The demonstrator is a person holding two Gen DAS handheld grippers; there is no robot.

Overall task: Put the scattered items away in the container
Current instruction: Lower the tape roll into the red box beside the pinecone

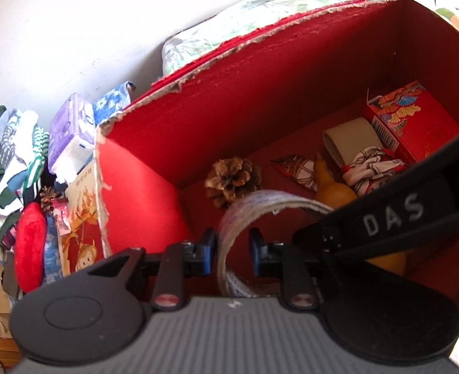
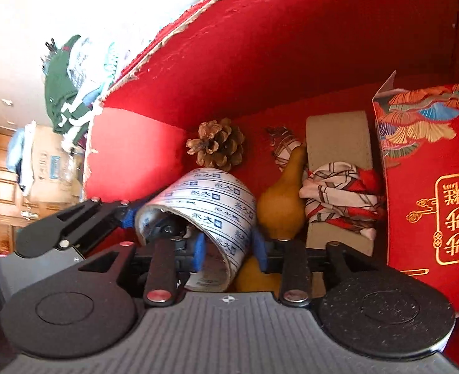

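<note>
Both grippers are inside the red cardboard box, which also fills the right wrist view. A white tape roll with blue print stands between my left gripper's blue fingers, with small gaps on each side. In the right wrist view the tape roll has its wall between my right gripper's fingers, gaps showing. On the box floor lie a pine cone, a yellow gourd, a patterned cloth, a beige roll and a red gift box.
Outside the box on the left lie folded socks, a purple tissue pack, a red plush piece, a small pine cone and a printed red card. A pillow lies behind the box.
</note>
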